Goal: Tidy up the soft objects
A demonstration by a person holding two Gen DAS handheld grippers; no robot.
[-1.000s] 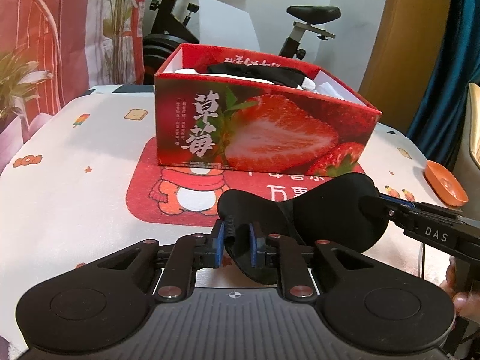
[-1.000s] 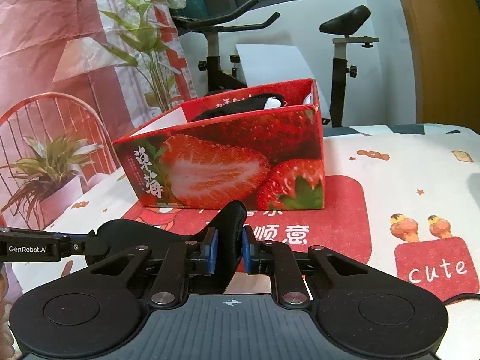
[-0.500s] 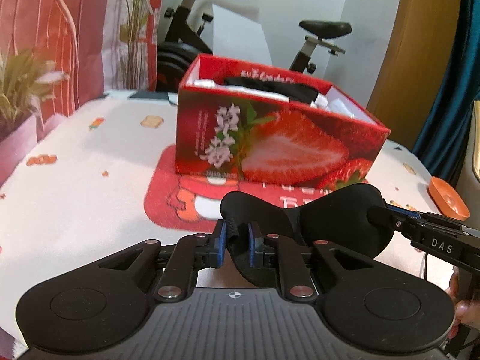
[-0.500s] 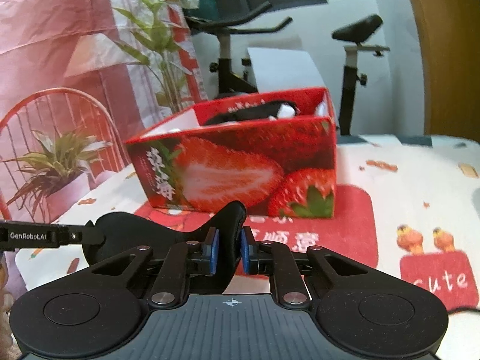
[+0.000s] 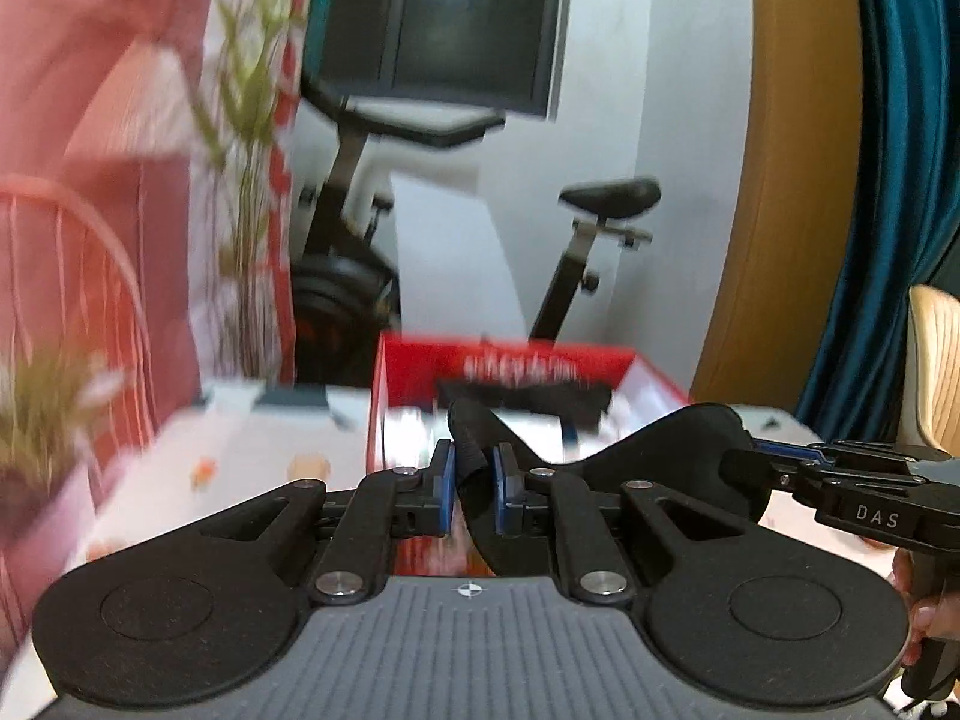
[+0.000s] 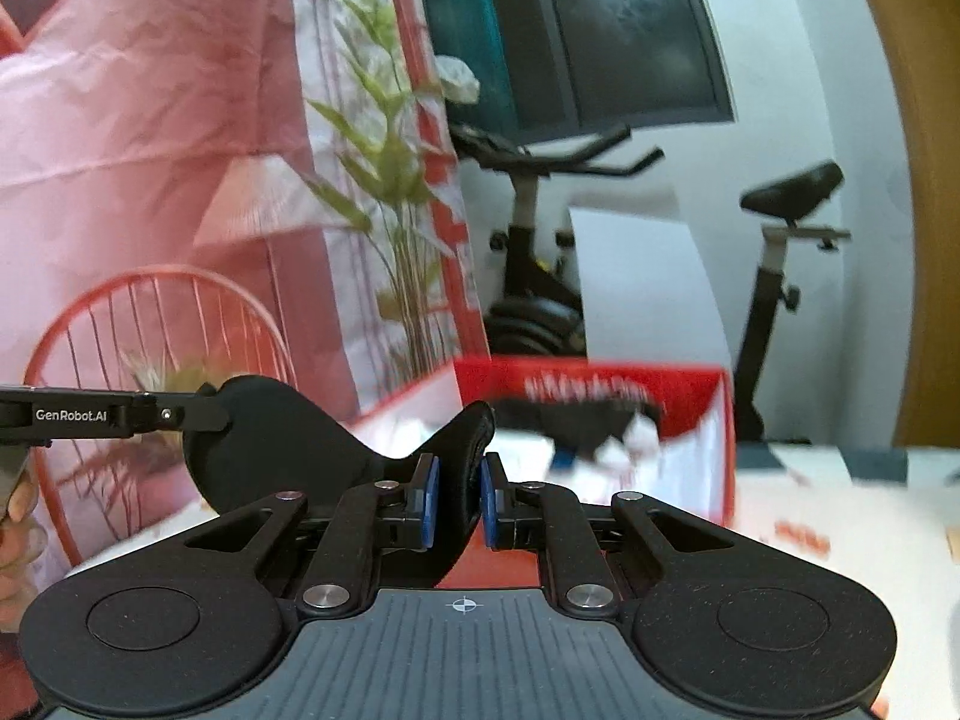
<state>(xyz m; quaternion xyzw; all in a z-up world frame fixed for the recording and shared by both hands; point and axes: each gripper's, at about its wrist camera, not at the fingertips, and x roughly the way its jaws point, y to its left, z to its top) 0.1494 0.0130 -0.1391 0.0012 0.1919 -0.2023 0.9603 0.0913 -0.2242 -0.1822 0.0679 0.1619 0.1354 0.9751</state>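
A black sleep mask [image 5: 666, 450] hangs stretched between both grippers, raised above the table. My left gripper [image 5: 471, 489] is shut on its left end. My right gripper [image 6: 457, 501] is shut on its right end [image 6: 462, 468]; the mask's other lobe [image 6: 270, 450] shows at left, with the left gripper's fingers [image 6: 174, 414] on it. The right gripper's fingers [image 5: 780, 465] show at right in the left wrist view. The red strawberry box [image 5: 510, 360] stands open just ahead, also in the right wrist view [image 6: 600, 384], with black and white soft items [image 6: 582, 420] inside. Both views are blurred.
The table has a white patterned cloth [image 6: 840, 516]. An exercise bike [image 5: 576, 240] stands behind the box. A potted plant [image 5: 42, 396] and a red wire chair [image 6: 156, 330] are at left. A blue curtain [image 5: 888, 180] hangs at right.
Both grippers have lifted the mask up and toward the box; the views now look over the box rim into it instead of at its front face.
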